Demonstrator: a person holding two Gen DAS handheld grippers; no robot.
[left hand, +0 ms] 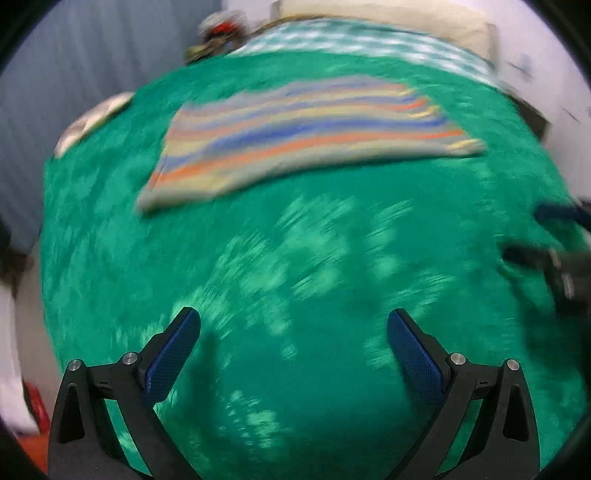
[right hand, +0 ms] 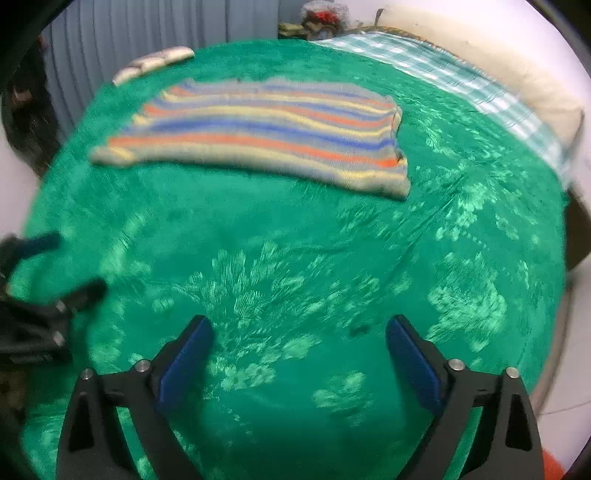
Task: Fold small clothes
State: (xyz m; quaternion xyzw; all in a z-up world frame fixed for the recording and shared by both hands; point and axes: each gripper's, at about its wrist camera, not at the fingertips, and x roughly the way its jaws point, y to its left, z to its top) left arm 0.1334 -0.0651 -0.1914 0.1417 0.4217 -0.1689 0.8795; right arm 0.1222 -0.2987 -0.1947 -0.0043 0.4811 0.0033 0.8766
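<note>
A striped garment (left hand: pixel 303 136) in blue, orange, yellow and grey lies flat as a long folded band on the green patterned bedspread (left hand: pixel 295 277). It also shows in the right wrist view (right hand: pixel 258 129). My left gripper (left hand: pixel 293 328) is open and empty, hovering over the bedspread well short of the garment. My right gripper (right hand: pixel 299 336) is open and empty too, also short of the garment. The right gripper shows at the right edge of the left wrist view (left hand: pixel 554 240); the left gripper shows at the left edge of the right wrist view (right hand: pixel 48 280).
A checked green-white cloth (right hand: pixel 461 85) and a cream pillow (right hand: pixel 517 81) lie at the bed's far side. A pale folded item (right hand: pixel 155 62) sits at the far left corner. Clutter (right hand: pixel 317 18) and a ribbed wall (right hand: pixel 147 29) stand behind.
</note>
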